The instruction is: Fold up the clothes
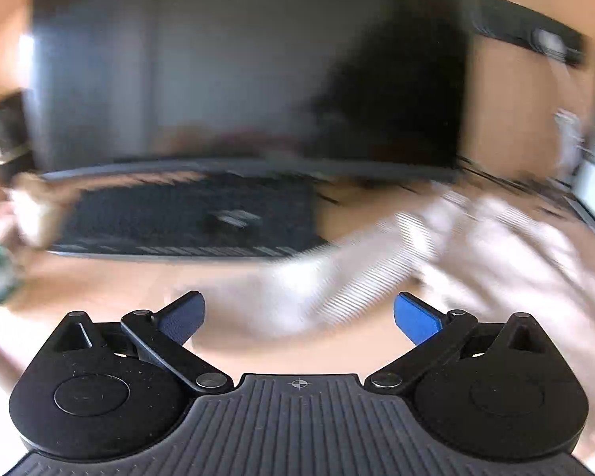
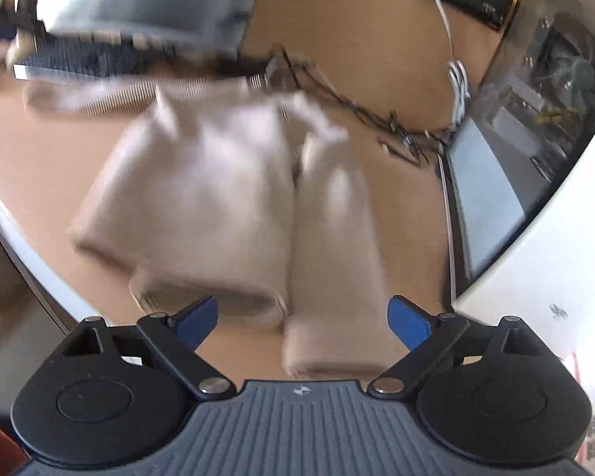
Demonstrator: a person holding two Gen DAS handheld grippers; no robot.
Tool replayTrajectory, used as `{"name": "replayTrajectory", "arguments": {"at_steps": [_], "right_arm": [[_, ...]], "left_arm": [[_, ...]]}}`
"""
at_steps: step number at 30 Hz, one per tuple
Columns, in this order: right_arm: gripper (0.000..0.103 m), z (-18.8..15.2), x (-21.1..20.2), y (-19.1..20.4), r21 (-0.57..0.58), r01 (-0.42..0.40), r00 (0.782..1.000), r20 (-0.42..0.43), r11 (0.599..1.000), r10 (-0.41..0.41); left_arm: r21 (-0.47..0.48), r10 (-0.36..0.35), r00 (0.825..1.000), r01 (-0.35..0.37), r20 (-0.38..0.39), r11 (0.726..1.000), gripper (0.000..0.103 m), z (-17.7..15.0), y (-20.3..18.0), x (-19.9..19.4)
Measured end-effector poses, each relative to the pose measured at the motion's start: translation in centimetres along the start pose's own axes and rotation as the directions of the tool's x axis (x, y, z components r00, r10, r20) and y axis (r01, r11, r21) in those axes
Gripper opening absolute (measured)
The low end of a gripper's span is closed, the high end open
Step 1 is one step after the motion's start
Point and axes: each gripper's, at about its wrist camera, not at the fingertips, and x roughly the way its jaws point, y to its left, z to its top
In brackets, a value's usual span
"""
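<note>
The sweater [image 2: 226, 182] lies on the desk [image 2: 396, 79] just ahead of both grippers, left [image 1: 299, 317] and right [image 2: 303, 321]; jaws spread, empty.

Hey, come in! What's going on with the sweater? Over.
Both grippers, left and right, open, empty. Beige sweater flat on desk, partly folded. Keyboard, cables nearby.
</note>
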Motion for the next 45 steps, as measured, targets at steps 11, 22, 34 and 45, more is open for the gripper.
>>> {"name": "replayTrajectory", "arguments": {"at_steps": [11,22,34,45], "right_arm": [[0.087,5.4,2.4,-2.3,0.156,0.156,0.970,0.163,0.975,-0.181],[0.089,6.0,2.3,-0.9,0.106,0.135,0.974,0.169,0.985,-0.151],[0.095,7.1,2.7,2.8,-0.142,0.297,0.936,0.237,0.944,-0.259],[0.098,3.2,0.3,0.6,-0.222,0.073,0.994,0.092,0.972,-0.054]], "left_arm": [[0.362,-0.407,0.902,0.431,-0.146,0.826,0.103,-6.1,-15.4,-1.3],[0.404,-0.134,0.989,0.147,-0.058,0.903,0.103,-5.4,-15.2,5.1],[0.415,0.009,0.997,-0.039,0.075,0.909,0.103,-1.4,-8.1,2.3],[0.298,0.059,0.993,-0.027,-0.098,0.954,0.103,-4.3,-3.0,0.9]]}}
